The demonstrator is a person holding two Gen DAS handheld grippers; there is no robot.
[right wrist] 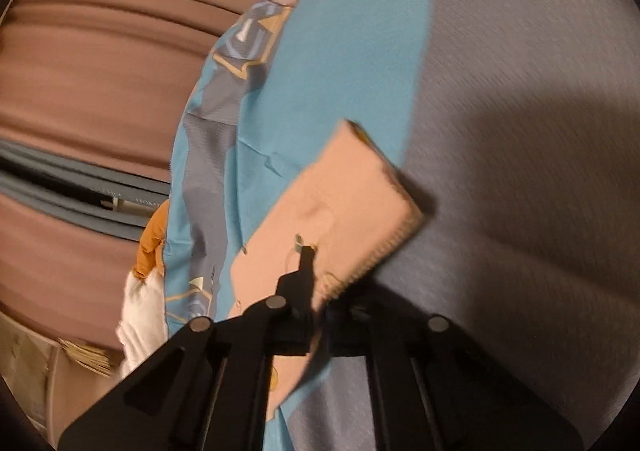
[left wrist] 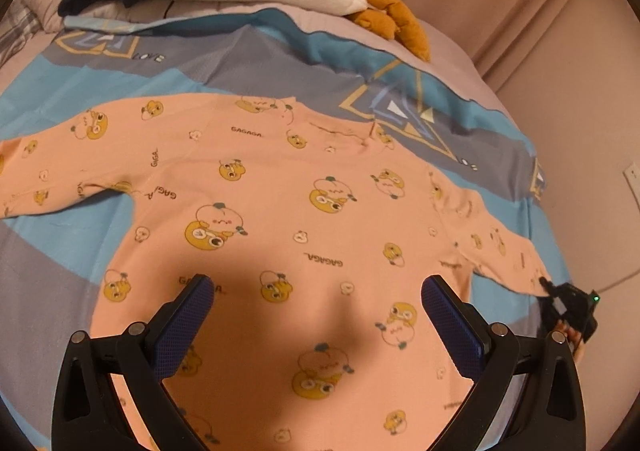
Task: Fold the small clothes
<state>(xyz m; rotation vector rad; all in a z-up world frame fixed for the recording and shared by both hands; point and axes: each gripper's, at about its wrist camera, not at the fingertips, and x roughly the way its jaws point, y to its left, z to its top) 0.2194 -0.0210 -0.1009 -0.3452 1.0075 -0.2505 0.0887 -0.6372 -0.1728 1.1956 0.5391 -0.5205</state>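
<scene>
Shirt: lying spread flat on the bed, sleeves out.
Right gripper: pinching the right sleeve cuff, jaws closed.
Left gripper: hovering wide open above the hem.
Risk: thin cuff slipping free mid-fold; sleeve landing crooked.

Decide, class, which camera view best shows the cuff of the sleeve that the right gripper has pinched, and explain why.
The right wrist view: the sleeve cuff fills the centre, its ribbed edge clear, with the right gripper shut on it. The left wrist view shows the whole pink top spread flat, but that cuff is small at the far right edge, mostly hidden by the gripper.
</scene>
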